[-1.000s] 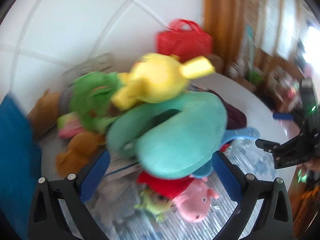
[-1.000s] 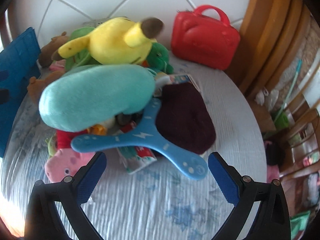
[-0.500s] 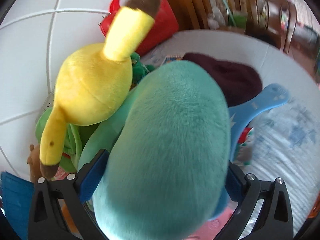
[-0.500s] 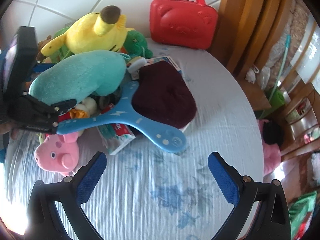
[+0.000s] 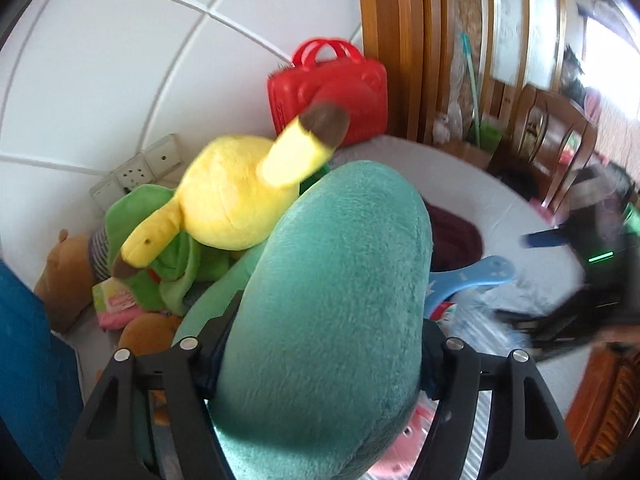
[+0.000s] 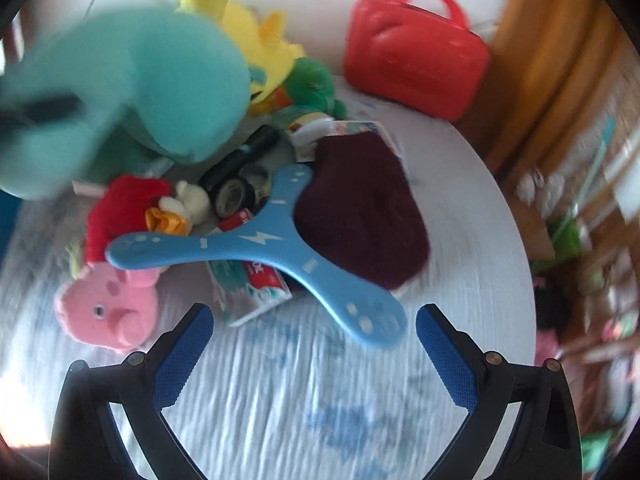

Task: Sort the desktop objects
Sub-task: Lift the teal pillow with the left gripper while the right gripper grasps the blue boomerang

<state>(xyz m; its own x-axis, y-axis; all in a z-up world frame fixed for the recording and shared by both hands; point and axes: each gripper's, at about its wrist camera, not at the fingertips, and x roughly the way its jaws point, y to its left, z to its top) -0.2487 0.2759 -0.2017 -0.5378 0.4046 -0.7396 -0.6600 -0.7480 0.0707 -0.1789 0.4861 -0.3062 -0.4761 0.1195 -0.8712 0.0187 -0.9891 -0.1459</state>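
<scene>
1. The left gripper (image 5: 320, 360) is closing its jaws on the teal neck pillow (image 5: 332, 300); the pillow fills the whole space between the two fingers and both pads already press into its plush sides.
2. Beyond the left fingertips, a yellow plush toy (image 5: 228, 200) with brown ear tips leans against the pillow; under it lies a green plush (image 5: 160, 264), and further behind stands a red toy suitcase (image 5: 332, 88) at the white tiled wall.
3. To the right of the left fingers, a blue boomerang (image 5: 476, 276) and a dark maroon cloth (image 5: 456, 236) lie on the table.
4. The right gripper (image 6: 314, 336) has its jaws wide apart and nothing is between them; it hovers above the white tablecloth (image 6: 280, 400).
5. Just ahead of the right fingertips lies the three-armed blue boomerang (image 6: 256, 240); it rests partly on the maroon cloth (image 6: 360, 208) and on a toothpaste box (image 6: 256, 284).
6. Left of the left finger of the right gripper sits a pink pig plush (image 6: 108, 308); a red plush (image 6: 120, 208) is just behind it.
</scene>
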